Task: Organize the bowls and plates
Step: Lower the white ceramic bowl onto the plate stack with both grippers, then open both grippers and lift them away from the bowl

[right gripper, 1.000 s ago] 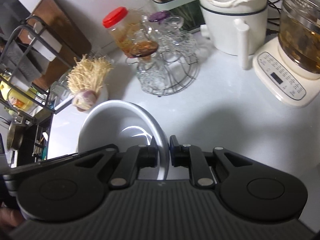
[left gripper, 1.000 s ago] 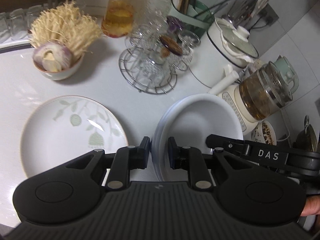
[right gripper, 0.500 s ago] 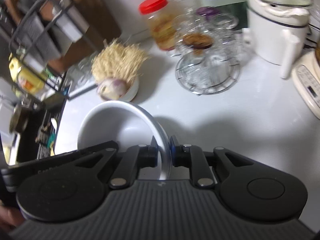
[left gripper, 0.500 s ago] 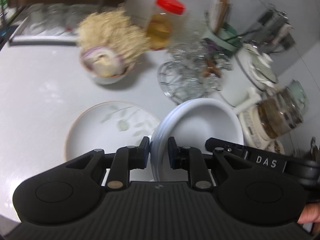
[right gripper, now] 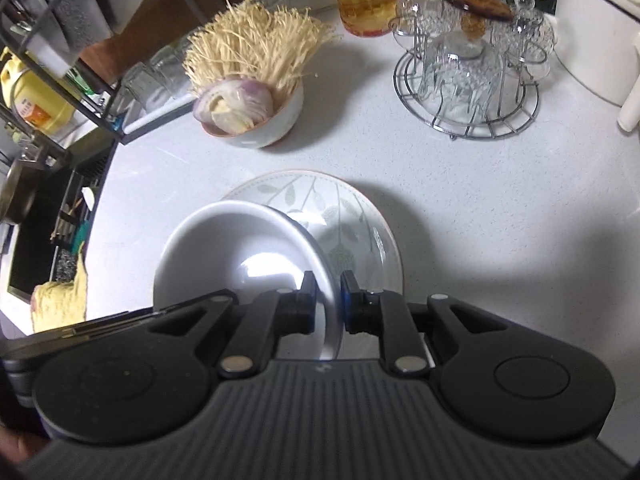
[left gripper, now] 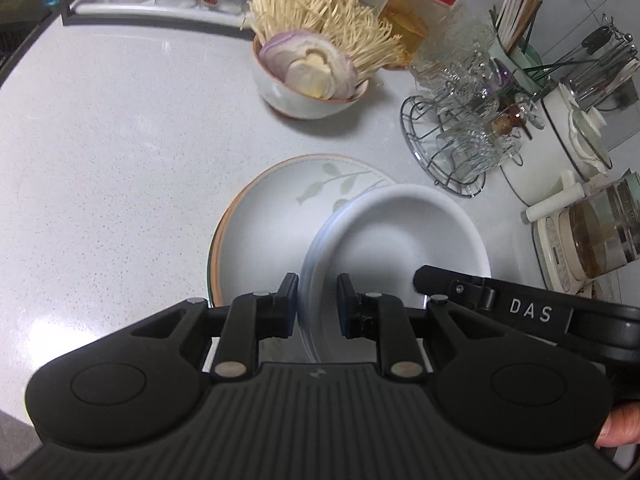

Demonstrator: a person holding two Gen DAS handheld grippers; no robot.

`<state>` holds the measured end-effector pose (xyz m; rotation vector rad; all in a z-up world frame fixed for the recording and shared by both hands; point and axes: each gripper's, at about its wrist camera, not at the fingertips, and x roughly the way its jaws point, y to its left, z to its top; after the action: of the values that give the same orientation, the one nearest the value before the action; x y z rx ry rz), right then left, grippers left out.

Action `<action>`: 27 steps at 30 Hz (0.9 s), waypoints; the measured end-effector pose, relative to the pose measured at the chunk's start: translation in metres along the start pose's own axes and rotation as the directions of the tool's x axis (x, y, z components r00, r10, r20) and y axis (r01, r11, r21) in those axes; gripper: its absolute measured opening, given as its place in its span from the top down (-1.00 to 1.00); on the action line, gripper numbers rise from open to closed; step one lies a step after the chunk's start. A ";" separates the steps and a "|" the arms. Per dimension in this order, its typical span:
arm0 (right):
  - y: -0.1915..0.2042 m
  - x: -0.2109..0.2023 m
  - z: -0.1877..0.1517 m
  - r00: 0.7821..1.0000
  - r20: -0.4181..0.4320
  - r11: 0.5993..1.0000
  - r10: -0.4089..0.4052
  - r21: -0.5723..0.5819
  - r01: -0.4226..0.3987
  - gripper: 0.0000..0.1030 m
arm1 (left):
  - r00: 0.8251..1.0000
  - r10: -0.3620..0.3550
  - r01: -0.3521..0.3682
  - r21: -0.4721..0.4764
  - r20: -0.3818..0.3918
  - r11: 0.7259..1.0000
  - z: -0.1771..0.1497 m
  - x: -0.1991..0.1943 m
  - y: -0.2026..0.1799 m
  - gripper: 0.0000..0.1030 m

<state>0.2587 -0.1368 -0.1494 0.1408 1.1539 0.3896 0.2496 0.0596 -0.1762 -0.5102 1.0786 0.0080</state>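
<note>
A plain white deep plate point(left gripper: 396, 236) is held by both grippers above a leaf-patterned plate point(left gripper: 272, 224) on the white counter. My left gripper point(left gripper: 318, 304) is shut on the white plate's left rim. My right gripper point(right gripper: 328, 304) is shut on the opposite rim of the white plate point(right gripper: 240, 256). In the right wrist view the white plate overlaps the left part of the leaf plate point(right gripper: 352, 232). Whether the two plates touch is unclear.
A bowl of enoki mushrooms and onion point(left gripper: 312, 76) stands behind the plates. A wire rack of glass cups point(left gripper: 460, 140), a red-lidded jar point(left gripper: 416, 20), a white pot point(left gripper: 568, 140) and a kettle point(left gripper: 592, 236) stand at the right. A sink and rack point(right gripper: 44, 160) lie at the left.
Both grippers carried the white plate left and forward, from beside the leaf plate to over it. The grip on both rims is unchanged.
</note>
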 end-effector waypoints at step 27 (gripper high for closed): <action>0.010 -0.003 -0.001 0.996 0.084 0.998 -0.034 0.048 0.030 0.15 | 0.999 -0.001 -0.005 0.127 0.052 0.992 0.019 -0.016 0.012 0.13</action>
<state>0.2546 -0.1285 -0.1441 0.1777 1.0808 0.3259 0.2550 0.0819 -0.1609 -0.3919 1.0215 -0.0451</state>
